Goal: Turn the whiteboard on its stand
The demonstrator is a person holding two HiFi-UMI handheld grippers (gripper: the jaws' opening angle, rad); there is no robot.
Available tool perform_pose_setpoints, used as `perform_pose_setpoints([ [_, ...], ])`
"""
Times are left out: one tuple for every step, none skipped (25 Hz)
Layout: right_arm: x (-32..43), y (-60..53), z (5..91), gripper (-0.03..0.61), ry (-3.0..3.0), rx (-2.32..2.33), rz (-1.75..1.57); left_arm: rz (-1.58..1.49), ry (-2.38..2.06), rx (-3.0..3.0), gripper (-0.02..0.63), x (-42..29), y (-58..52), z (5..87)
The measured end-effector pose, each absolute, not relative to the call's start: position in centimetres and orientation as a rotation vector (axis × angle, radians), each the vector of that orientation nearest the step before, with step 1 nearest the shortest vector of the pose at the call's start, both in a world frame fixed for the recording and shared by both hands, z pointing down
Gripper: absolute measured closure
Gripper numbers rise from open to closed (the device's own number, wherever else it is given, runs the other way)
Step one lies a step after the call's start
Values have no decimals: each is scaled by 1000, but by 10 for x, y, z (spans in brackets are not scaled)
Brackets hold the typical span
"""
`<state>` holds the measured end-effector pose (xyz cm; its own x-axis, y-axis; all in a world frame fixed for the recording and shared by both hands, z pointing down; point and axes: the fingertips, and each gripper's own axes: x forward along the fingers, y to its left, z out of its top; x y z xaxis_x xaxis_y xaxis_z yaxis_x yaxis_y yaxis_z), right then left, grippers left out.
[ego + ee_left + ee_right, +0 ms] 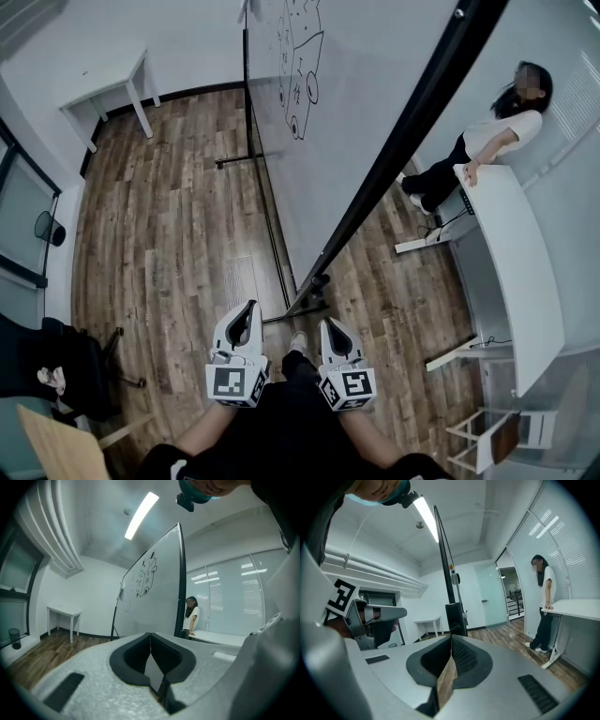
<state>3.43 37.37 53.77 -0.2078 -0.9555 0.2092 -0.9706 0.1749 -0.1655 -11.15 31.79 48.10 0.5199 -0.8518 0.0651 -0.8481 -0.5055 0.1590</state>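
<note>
The whiteboard (pixel 375 122) is standing upright on its stand (pixel 309 300) on the wood floor (pixel 169 234), just ahead of the left gripper (pixel 249 309) and right gripper (pixel 330 326). Both are keeping their fingers closed, gripping nothing.

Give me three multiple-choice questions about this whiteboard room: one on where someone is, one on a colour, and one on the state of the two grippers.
1. The bystander stands: A by a bookshelf; B at the long white desk; C on a sofa.
2. The whiteboard has a frame that is: A black; B red; C bare wood.
3. The left gripper and right gripper have fingers: A clamped on the whiteboard; B wide open; C shut on nothing.

Answers:
1 B, a hand rests on the desk's end.
2 A, a dark bar edges the white board.
3 C, each gripper view shows the fingers together with nothing between.
</note>
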Motion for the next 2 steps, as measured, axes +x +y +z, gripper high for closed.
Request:
perform_pose_setpoints([
  [34, 374, 538, 565, -2364, 1935, 404, -33, -1460, 2586, 598, -111, 318, 481],
  [35, 374, 539, 565, -2366, 1929, 402, -33, -1459, 2587, 598, -110, 318, 481],
])
